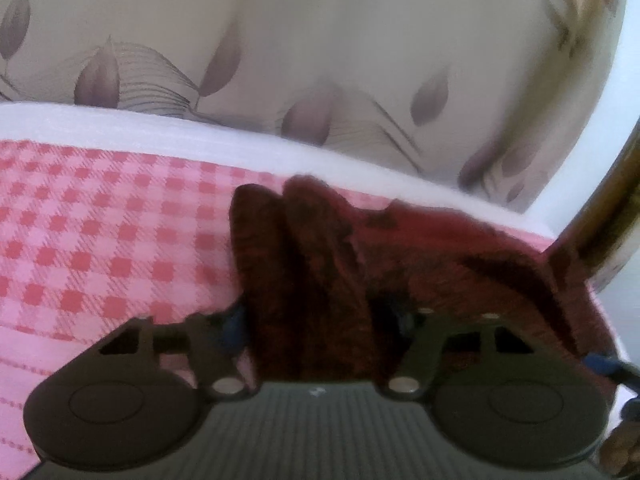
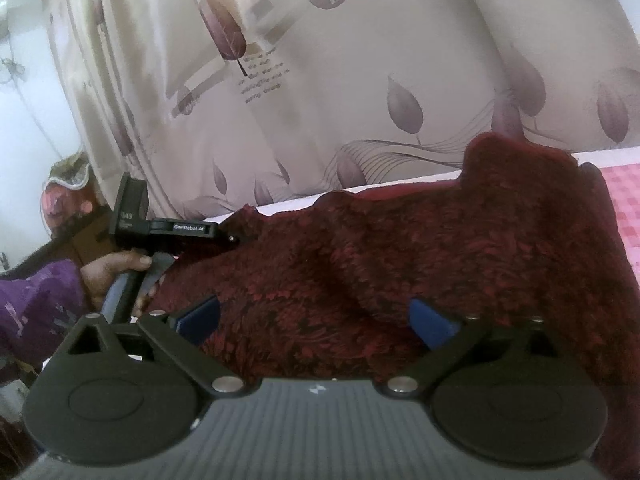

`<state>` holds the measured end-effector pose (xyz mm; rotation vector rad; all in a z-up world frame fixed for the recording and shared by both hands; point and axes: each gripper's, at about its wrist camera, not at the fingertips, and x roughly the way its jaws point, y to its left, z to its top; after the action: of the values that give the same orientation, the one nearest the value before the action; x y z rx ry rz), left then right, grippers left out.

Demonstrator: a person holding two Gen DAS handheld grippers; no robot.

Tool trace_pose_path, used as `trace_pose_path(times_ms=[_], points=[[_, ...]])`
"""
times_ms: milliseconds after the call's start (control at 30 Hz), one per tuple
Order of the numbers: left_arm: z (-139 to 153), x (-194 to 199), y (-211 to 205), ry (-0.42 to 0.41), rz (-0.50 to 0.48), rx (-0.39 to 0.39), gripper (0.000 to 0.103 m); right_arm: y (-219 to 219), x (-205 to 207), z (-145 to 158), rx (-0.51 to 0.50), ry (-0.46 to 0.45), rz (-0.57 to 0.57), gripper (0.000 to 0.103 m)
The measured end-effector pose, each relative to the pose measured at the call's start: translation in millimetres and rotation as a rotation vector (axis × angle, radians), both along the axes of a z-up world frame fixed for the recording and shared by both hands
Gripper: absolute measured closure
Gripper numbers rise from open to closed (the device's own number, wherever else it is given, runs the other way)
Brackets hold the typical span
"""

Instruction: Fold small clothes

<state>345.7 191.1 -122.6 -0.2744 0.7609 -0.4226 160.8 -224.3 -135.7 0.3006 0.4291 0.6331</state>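
My left gripper (image 1: 308, 320) has its jaws clamped on the fuzzy dark-red garment (image 2: 420, 264), which lies rumpled between my right gripper's (image 2: 316, 320) parted jaws.

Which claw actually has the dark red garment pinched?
The left claw: dark red fuzzy knit garment bunched between its fingers. The right claw gapes open over it.

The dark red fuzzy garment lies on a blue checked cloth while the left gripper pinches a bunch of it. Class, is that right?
Not quite. The cloth under the dark red garment is pink and red checked, not blue, as the left wrist view shows. The rest holds: the left gripper pinches a bunch of the garment.
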Motion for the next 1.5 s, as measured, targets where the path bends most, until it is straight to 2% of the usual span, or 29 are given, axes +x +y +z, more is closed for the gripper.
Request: trace_pose_path(times_ms=[33,100,200,267,400,467,567,733,867,967,1033,1133,1233,1333,1467,1500], points=[[-2.3,2.1,1.5,0.009,-0.009,-0.031,0.060,-0.4,0.1,-0.2,0.006,0.000,-0.002,0.002],[-7.3,5.0,8.5,0.029,-0.009,-0.098,0.067,-0.8,-0.4,-0.2,0.018,0.000,-0.009,0.002],[-10.1,4.2,12.6,0.043,0.002,-0.150,0.075,-2.1,-1.3,-0.9,0.031,-0.002,-0.015,0.002],[-6.2,0.5,10.2,0.053,0.034,-0.166,0.078,-3.6,-1.7,-1.1,0.043,-0.007,-0.018,0.002],[18.3,-15.0,-7.3,0.041,0.119,-0.144,0.079,-12.2,-5.7,0.4,0.107,-0.028,-0.044,0.002],[33.0,-25.1,-19.1,0.021,0.150,-0.137,0.079,-19.6,-2.1,5.7,0.211,0.015,-0.047,0.003],[59.1,-48.4,-50.1,-0.057,0.155,-0.083,0.080,-27.7,3.8,20.3,0.419,0.052,0.002,0.003],[87.1,-95.4,-125.0,-0.239,0.096,0.070,0.080,-21.0,21.7,57.9,0.541,0.099,0.102,0.003],[83.8,-130.0,-179.1,-0.342,0.067,0.152,0.080,-19.6,41.4,76.9,0.604,0.222,0.156,0.006],[74.1,-142.3,-206.2,-0.387,0.056,0.213,0.080,-19.6,48.7,82.6,0.555,0.307,0.146,0.011],[67.6,-152.2,-221.2,-0.439,0.056,0.284,0.080,-16.9,49.1,81.2,0.518,0.362,0.158,0.014],[58.5,-167.1,-240.9,-0.516,0.044,0.380,0.080,-13.5,49.1,78.6,0.455,0.407,0.115,0.020],[52.8,-172.1,-255.4,-0.558,0.038,0.456,0.080,-11.0,57.7,74.7,0.410,0.448,0.102,0.030],[50.0,-172.9,-258.5,-0.579,0.034,0.488,0.080,-9.6,65.4,72.9,0.365,0.472,0.077,0.032],[45.8,-178.6,-267.4,-0.608,-0.009,0.538,0.080,-10.8,80.7,67.3,0.301,0.504,0.043,0.050],[45.8,-177.0,-266.9,-0.600,0.001,0.540,0.080,-11.8,84.0,65.6,0.297,0.506,0.050,0.062]])
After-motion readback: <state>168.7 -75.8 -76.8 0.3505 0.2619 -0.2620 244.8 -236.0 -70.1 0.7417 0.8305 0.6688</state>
